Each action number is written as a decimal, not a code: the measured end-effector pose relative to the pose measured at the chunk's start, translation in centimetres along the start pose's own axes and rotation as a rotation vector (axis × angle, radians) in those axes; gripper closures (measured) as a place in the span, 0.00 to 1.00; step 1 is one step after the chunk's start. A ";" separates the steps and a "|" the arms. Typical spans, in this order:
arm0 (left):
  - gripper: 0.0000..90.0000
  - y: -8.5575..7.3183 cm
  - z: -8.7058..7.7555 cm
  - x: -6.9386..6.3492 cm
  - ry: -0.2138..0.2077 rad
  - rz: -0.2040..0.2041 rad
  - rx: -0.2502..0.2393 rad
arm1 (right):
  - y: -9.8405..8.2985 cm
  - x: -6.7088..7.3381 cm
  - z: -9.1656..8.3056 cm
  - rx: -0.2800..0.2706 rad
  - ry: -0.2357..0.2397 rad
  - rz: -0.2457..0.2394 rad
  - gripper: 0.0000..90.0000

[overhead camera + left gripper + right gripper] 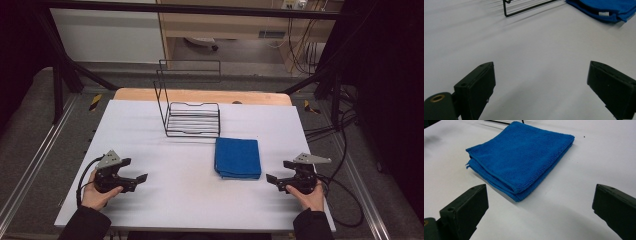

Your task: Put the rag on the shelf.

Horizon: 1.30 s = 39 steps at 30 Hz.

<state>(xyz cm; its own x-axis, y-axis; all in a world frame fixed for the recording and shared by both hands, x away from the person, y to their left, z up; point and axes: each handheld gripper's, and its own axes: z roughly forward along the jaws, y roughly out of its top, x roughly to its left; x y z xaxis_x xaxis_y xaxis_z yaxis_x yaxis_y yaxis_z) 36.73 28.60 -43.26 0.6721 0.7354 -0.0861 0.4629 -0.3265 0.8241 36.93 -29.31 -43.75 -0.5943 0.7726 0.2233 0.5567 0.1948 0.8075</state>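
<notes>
White table (165,200); folded cloth (521,160) lies ahead of right gripper (540,212), outside wide jaws; left gripper (541,87) wide, empty.

Folded cloth (238,158): solid blue, fine ribbed weave, small white label at one edge. Wire rack (192,117), at 11 o'clock from the cloth: black. Table (175,200): plain white top, tan wooden edge at 12 o'clock. Left gripper (141,178), right gripper (270,178): black bodies, grey top plates.

A blue cloth (238,158) lies folded flat into a neat square on the white counter (165,200), right of centre, its layered edges facing near.
</notes>
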 end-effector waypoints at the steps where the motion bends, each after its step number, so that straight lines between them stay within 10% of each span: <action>1: 0.09 0.0 0.0 0.0 -0.002 -0.005 -0.003 | 0.0 0.0 0.0 0.002 -0.002 -0.006 0.01; 39: 0.09 -0.2 0.0 0.2 0.010 -0.021 0.004 | 2.3 5.0 3.2 0.051 0.020 -0.138 0.05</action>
<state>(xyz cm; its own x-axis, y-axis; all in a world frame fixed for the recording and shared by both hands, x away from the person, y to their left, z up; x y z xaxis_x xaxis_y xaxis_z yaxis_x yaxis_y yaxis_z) 36.73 28.80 -43.45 0.6565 0.7479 -0.0981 0.4791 -0.3129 0.8201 37.04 -23.08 -42.54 -0.6787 0.7240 0.1234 0.4974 0.3295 0.8025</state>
